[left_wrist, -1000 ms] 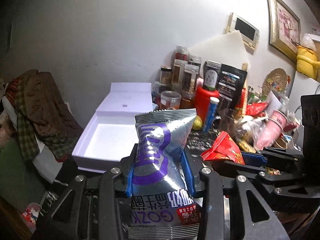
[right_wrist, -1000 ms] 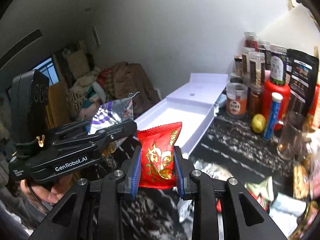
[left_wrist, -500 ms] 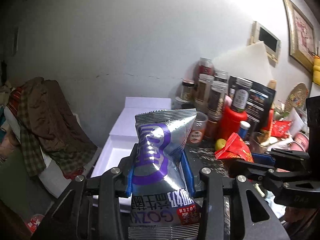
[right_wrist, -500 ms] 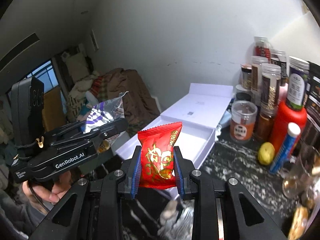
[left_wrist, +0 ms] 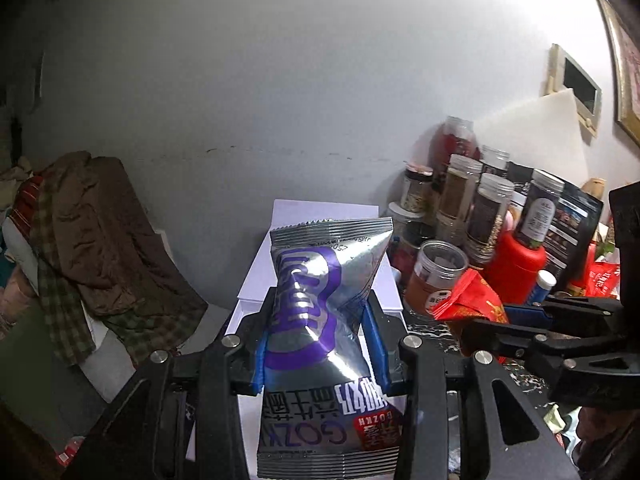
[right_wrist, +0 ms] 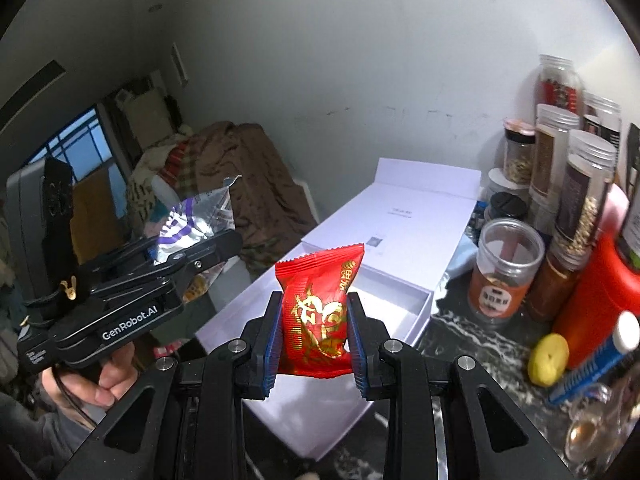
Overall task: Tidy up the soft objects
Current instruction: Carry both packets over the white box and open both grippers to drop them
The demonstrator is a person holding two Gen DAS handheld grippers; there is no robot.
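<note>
While both packets hang above the white box [right_wrist: 404, 236], nothing yet set down: carrying step, judged close to its end.

Far left: heap of brown and checked clothes [left_wrist: 96, 240] against the wall, outside the work. Next along, left gripper [left_wrist: 318, 344], blue pads pinched into the waist of the silver and purple snack bag [left_wrist: 320, 312]; foil creased inward there, top seal upright, print upside down. Seen from the right wrist view, same bag [right_wrist: 196, 224] clamped in that gripper [right_wrist: 192, 248], with a hand [right_wrist: 96, 376] on the grip below. Centre: right gripper [right_wrist: 314, 324] closed hard on the red packet with gold print [right_wrist: 316, 312], packet upright, its lower edge over the near rim of the open tray. Right: jars [right_wrist: 506, 270], a red bottle [right_wrist: 592, 292], a yellow round fruit [right_wrist: 548, 354] crowded on the dark marbled counter [right_wrist: 472, 332], just beside the box.

Next move, by judgement: lower each packet inside the tray walls, then ease the pads apart; soft foil likely to spring back and slide, so low release preferable. Care needed toward the jars near the right wall of the box.

Hard to tell: most of the tray floor, covered by bag and gripper in the left wrist view; whether anything already lies inside; lower end of the silver bag cut off at the frame edge; right gripper in that view only partly shown.
</note>
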